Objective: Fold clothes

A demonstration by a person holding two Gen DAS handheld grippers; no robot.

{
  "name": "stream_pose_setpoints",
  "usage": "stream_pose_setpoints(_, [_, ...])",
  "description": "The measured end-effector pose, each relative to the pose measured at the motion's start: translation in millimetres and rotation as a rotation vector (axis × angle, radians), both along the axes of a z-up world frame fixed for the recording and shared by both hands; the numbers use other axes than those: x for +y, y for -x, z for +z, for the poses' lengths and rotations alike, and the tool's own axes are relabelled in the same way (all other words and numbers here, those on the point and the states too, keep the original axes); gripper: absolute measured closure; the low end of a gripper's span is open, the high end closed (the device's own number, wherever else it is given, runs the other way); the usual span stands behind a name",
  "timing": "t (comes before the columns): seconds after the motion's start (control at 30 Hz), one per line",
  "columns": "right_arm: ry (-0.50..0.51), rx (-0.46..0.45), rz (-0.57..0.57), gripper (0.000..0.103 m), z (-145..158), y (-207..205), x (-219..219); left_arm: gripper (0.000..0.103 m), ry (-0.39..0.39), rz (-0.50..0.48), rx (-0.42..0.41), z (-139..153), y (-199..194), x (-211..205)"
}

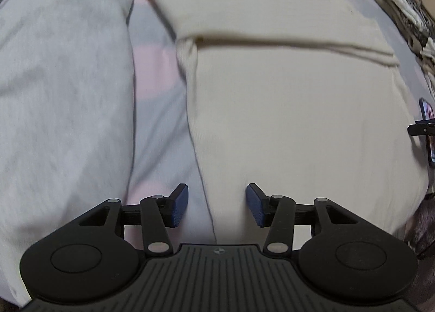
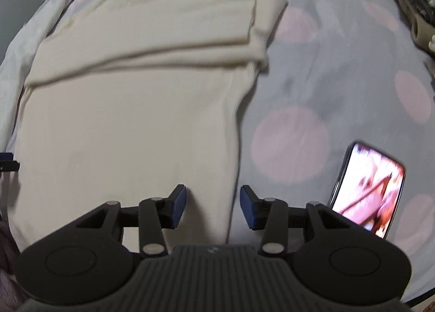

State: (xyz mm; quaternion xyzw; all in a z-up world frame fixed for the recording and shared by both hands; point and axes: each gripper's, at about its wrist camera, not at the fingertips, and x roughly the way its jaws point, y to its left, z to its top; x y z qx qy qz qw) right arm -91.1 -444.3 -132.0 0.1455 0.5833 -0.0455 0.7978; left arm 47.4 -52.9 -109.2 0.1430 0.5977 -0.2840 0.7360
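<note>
on the bed (image 2: 339,72) lies the cream top (image 1: 285,111), sleeves folded across, bottom half flat. left claw (image 1: 217,204) and right claw (image 2: 213,207) are open, empty, over its 2 near edges. next: pinch hem corners, fold toward collar.

Left gripper (image 1: 217,204) jaws apart, right gripper (image 2: 213,207) likewise, both empty

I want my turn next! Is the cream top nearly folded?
Partly. Done: the sleeves lie folded across the cream top, which is spread flat on the bed. In hand: nothing is gripped; the left tongs and right tongs are open over the top's two side edges near the bottom. Left: probably folding the bottom up, then stacking it.
</note>
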Motion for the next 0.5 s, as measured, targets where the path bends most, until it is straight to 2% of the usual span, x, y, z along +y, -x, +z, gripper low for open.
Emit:
stream_pose_setpoints(0.2, [-0.072, 0.112, 0.044, 0.057, -10.9, 29.5, 21.2, 0.058, -0.023, -0.006, 0.041, -5.4, 21.7, 10.0])
stream_pose_setpoints(0.23, [-0.068, 0.116, 0.063, 0.062, -10.8, 33.0, 25.9, 0.061, -0.025, -0.013, 0.043, -5.2, 24.6, 9.8])
stream_pose_setpoints(0.27, [-0.062, 0.114, 0.083, 0.067, -9.8, 35.8, 30.7, 0.072, -0.022, -0.023, 0.046, -4.5, 27.3, 8.8])
stream_pose_setpoints(0.33, [-0.048, 0.108, 0.113, 0.085, -7.2, 40.3, 38.5, 0.091, -0.01, -0.044, 0.053, -2.5, 32.3, 6.3])
stream_pose_setpoints(0.4, [-0.03, 0.092, 0.12, 0.094, -2.3, 43.0, 42.7, 0.095, 0.003, -0.064, 0.045, 1.5, 37.1, 3.1])
stream_pose_setpoints(0.5, [-0.004, 0.053, 0.118, 0.095, 7.7, 47.2, 46.9, 0.098, 0.018, -0.093, 0.006, 12.4, 44.5, -1.3])
